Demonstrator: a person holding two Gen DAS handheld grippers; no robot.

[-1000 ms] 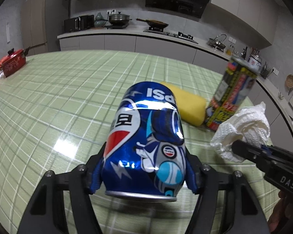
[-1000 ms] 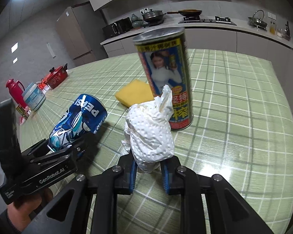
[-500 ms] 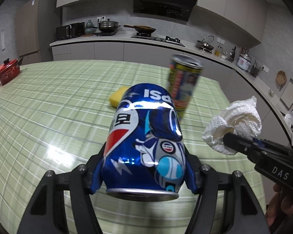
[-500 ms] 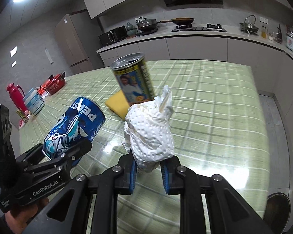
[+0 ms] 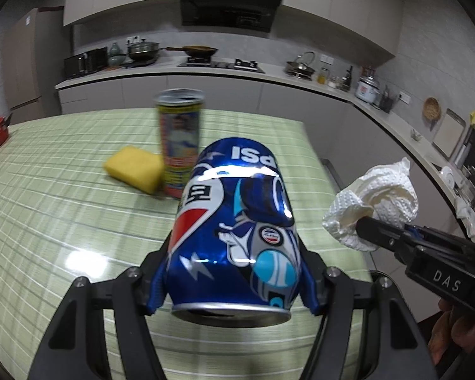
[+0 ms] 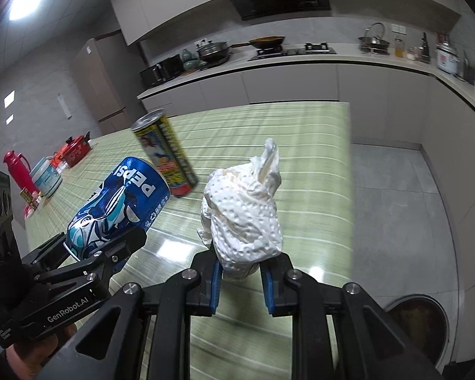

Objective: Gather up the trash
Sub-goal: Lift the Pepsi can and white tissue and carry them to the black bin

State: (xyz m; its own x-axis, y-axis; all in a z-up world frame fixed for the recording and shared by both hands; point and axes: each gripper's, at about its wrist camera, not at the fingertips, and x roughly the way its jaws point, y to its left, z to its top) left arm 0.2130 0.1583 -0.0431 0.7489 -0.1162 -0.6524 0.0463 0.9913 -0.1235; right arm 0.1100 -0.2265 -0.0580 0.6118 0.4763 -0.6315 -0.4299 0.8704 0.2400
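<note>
**Both claws loaded above the green desk**

I am looking down over the desk (image 5: 47, 196), which is wearing a green checked cloth and filling most of both views. At the lower right of the right wrist view, a round dark bin (image 6: 418, 326) is sitting on the grey floor, just past the desk's edge.

My left claw (image 5: 232, 281) is gripping a blue Pepsi can (image 5: 234, 228) across its body, pads pressing on both sides, with the can lying along the fingers and its rim end facing the camera. The can is hanging in the air, clear of the cloth. A hand (image 6: 31, 357) is showing under that claw's handle.

A tall printed can (image 5: 180, 145) is standing upright on the desk beyond the Pepsi can, and a yellow sponge (image 5: 134, 172) is lying just beside it, on its left in the left wrist view.

My right claw (image 6: 240, 281) is pinching shut on a crumpled white paper towel (image 6: 243, 215), which is bulging up out of the blue pads and riding above the desk's near edge.

Far off at the left, a red pot (image 6: 76, 150) is sitting on the cloth.
</note>
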